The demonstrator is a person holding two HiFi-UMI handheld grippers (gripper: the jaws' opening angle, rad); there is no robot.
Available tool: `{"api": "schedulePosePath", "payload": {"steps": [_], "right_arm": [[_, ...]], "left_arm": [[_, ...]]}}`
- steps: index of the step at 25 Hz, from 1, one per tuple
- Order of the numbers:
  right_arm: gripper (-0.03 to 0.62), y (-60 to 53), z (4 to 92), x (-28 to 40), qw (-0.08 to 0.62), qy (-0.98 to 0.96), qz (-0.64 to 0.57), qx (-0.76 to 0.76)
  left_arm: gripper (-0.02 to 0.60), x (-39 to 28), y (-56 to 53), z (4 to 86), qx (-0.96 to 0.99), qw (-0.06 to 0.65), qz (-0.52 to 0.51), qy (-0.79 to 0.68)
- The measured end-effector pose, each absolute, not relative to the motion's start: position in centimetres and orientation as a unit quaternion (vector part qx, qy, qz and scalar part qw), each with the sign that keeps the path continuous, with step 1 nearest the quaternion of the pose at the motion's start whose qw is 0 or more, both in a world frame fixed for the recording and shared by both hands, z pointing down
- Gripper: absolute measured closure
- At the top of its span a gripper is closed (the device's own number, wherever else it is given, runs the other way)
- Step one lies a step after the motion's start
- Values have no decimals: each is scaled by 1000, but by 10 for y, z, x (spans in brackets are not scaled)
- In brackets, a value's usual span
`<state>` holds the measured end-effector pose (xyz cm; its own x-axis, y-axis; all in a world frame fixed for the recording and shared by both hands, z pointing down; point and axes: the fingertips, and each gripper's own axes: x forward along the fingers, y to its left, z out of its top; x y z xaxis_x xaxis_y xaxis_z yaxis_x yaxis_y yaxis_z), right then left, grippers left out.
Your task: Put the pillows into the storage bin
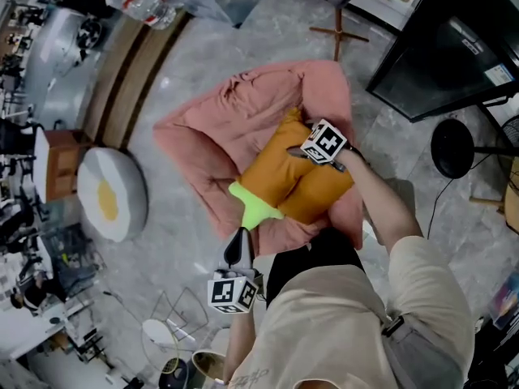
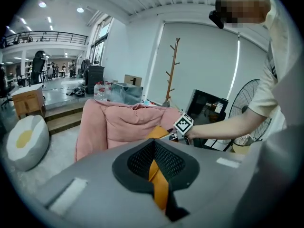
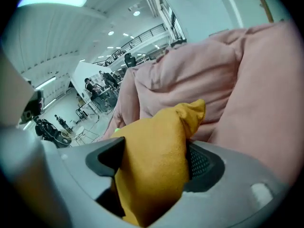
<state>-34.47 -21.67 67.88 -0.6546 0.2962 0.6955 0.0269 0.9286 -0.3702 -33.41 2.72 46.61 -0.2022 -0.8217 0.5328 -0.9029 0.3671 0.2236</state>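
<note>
The orange pillow lies in the hollow of a pink padded seat that sits on the middle of the floor. The seat's puffed back and sides rise around the pillow, and nothing else lies in the hollow. A bright green end of the pillow points toward the person, over the seat's near edge.

The right gripper is at the pillow's far end, close to the seat's back. In the right gripper view its jaws are pinching a bunched fold of the orange cloth, which fills the gap from one pad to the other, with a small corner poking up past them. The person's bare forearm reaches out over the seat to it.

The left gripper hangs low at the seat's near edge, just beside the green end and not touching it. Its jaws are pressed together, apart from a thin orange strip in the slit between the pads; I cannot tell what that strip is.

A round white egg pillow with a yellow centre lies on the floor toward its left edge, well apart from the seat. A wooden coat stand stands beyond the seat. At the far right corner is a large black flat-sided thing; whether it is an open bin cannot be told.
</note>
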Motion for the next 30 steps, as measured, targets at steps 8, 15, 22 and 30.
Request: {"api": "schedulePosePath", "payload": {"steps": [8,15,22,30], "right_arm": [[276,-168,614,-309,343,-936,49,-59],[344,-140,577,-254,309,-949,53,41],[400,-118,554,-200,280,-945,84,143],[436,-78,516,-163,261,-933,81,235]], "left_arm": [[568,-328,15,464,604,282,55,-744],[568,-318,31,466,660,267,47,-700],[568,-308,44,463,715,244,41,-654],[568,-303,67,462,768,222,47,-599]]}}
